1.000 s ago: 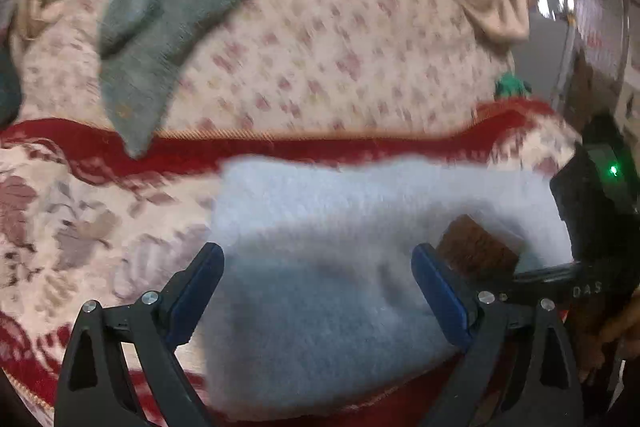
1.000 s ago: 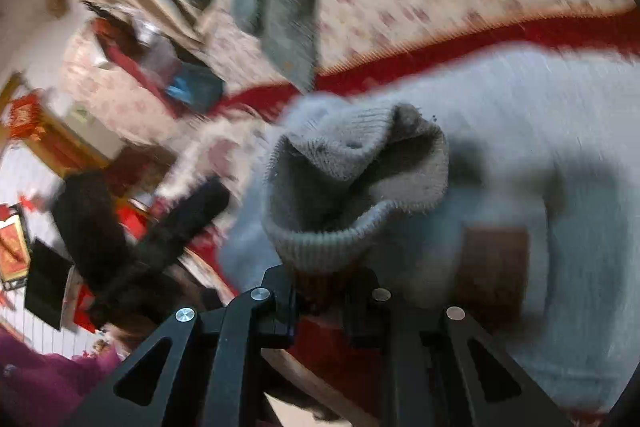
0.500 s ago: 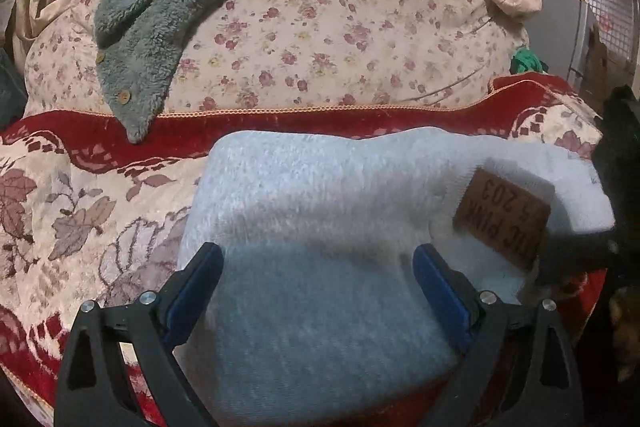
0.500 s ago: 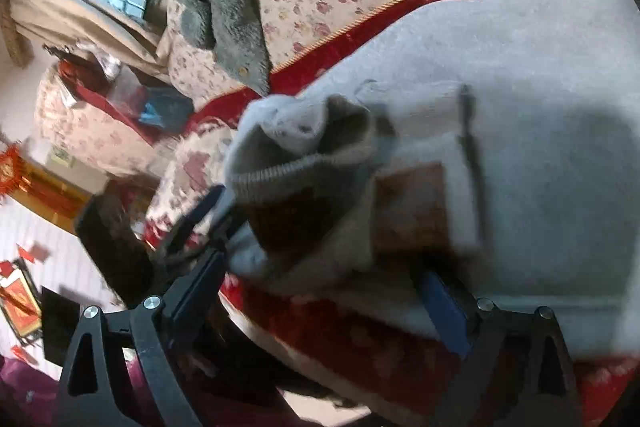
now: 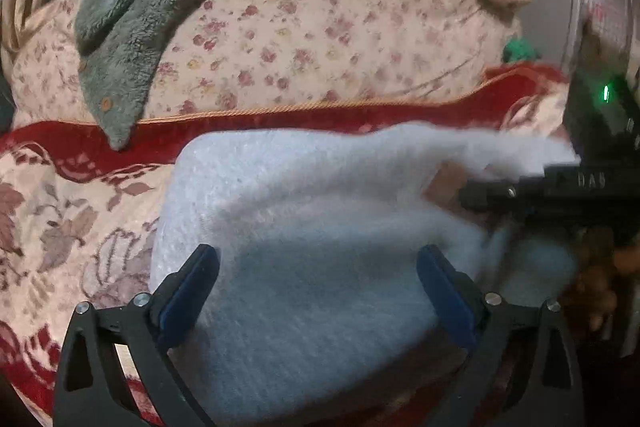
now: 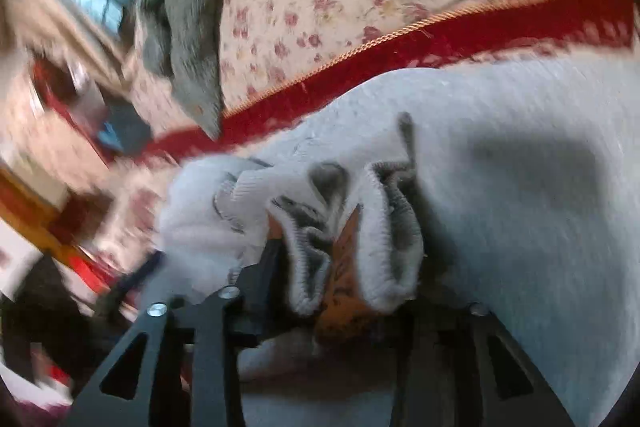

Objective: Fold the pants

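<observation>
The pants (image 5: 304, 227) lie as a thick folded pad on the near edge of the sofa seat (image 5: 60, 211), pale grey, fuzzy on the outside. At their right end the ribbed waistband (image 6: 340, 227) is bunched into loops, and my right gripper (image 6: 340, 291) is pressed together on that bunch, with the brown label (image 6: 344, 267) caught in the folds. In my left view the right gripper comes in from the right and lifts that end. My left gripper (image 5: 316, 291) is spread wide, its blue pads (image 5: 188, 291) on either side of the near part of the pad, pinching nothing.

What worries me is the hold on the right. I have several layers crumpled together, not one clean edge, so when I carry the end across, an inner layer could slip out and the fold would land crooked. The fabric looks soft and heavy, so I expect it to sag and drag the layers below with it, since nothing pins them down. The pad also sits close to the near edge of the seat, and a hard pull could slide it off.

The seat cover is a woven throw, cream with leaf patterns and a deep red border (image 5: 280, 119). Behind it stands a rounded cushion (image 5: 320, 27) in a small flower print, with a dark grey fleecy garment (image 5: 132, 39) draped down its left side.
</observation>
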